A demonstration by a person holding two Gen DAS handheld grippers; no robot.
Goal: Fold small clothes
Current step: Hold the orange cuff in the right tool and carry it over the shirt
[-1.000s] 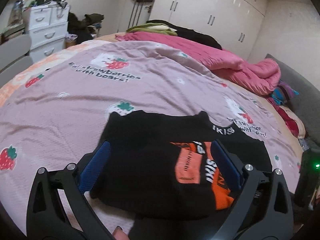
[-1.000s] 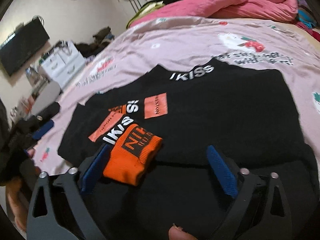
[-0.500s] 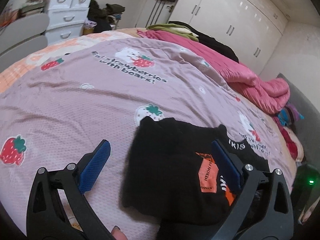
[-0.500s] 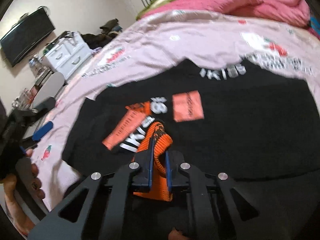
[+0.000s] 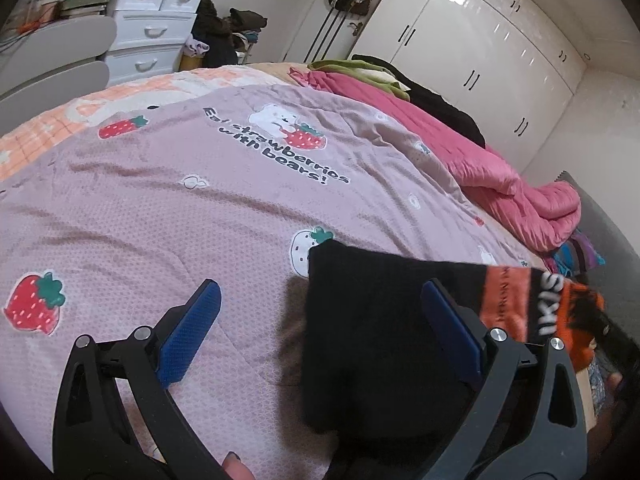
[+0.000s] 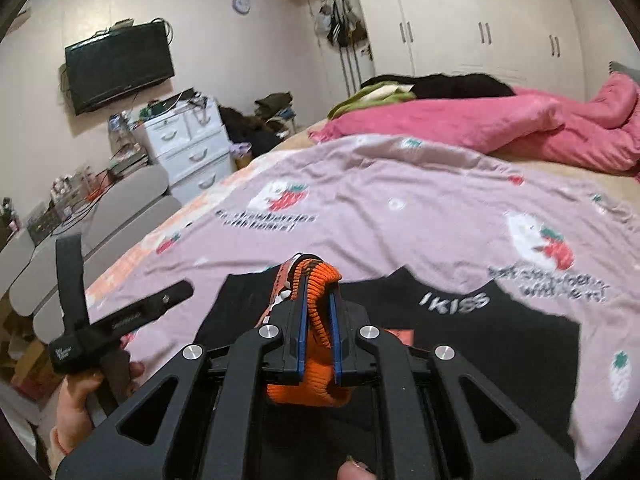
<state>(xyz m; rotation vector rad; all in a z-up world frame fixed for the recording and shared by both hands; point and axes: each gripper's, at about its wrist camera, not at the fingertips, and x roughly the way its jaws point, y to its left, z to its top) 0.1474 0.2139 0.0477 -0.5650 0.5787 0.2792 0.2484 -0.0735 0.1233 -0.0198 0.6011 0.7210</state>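
My right hand-held gripper [image 6: 319,320] is clamped tight on the orange ribbed cuff [image 6: 316,280] of the black sweater [image 6: 492,344], lower centre of the right wrist view. I read the grip as taken there so the sleeve can be carried across the body for a fold; the cuff is thick knit and bunches up between the blue pads, so it should hold well. My left hand-held gripper [image 5: 316,320] is wide open with nothing in it, low in the left wrist view, one pad over bare quilt, the other over black fabric; I judge it is waiting to take the sweater's edge.

Sweater lies on the pink strawberry quilt [image 5: 160,208] on the bed, lower right of the left view, mostly flat, collar reading "IKISS" in white. Orange panels with lettering show on the sleeve. Fabric looks soft and floppy. Fold is early, judging by the spread body.
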